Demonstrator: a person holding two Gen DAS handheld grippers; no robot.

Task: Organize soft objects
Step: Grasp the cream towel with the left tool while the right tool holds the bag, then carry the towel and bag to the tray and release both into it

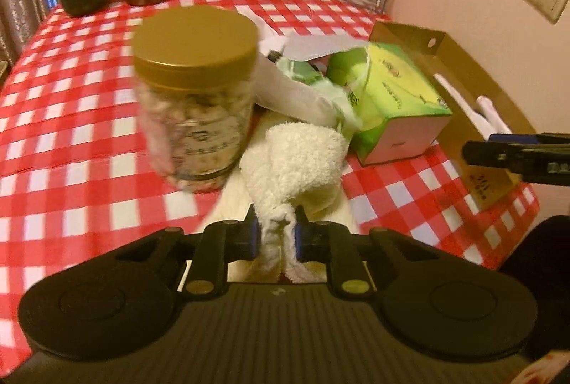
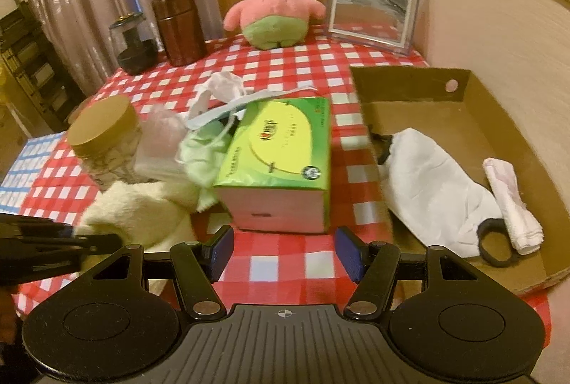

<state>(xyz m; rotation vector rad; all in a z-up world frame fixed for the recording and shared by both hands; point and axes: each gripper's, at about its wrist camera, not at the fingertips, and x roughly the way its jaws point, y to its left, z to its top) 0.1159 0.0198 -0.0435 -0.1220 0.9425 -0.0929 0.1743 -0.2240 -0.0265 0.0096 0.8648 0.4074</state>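
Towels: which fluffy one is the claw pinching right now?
The cream-white towel beside the gold-lidded jar; the left gripper is shut on it. The small folded towel just lies in the cardboard box, untouched.

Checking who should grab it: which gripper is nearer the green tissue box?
Right. The right gripper hovers open just in front of the green tissue box; the left gripper, off to its left, is shut on the cream terry towel.

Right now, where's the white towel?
The white towel is pinched in the left gripper, between the gold-lidded jar and the green tissue box.
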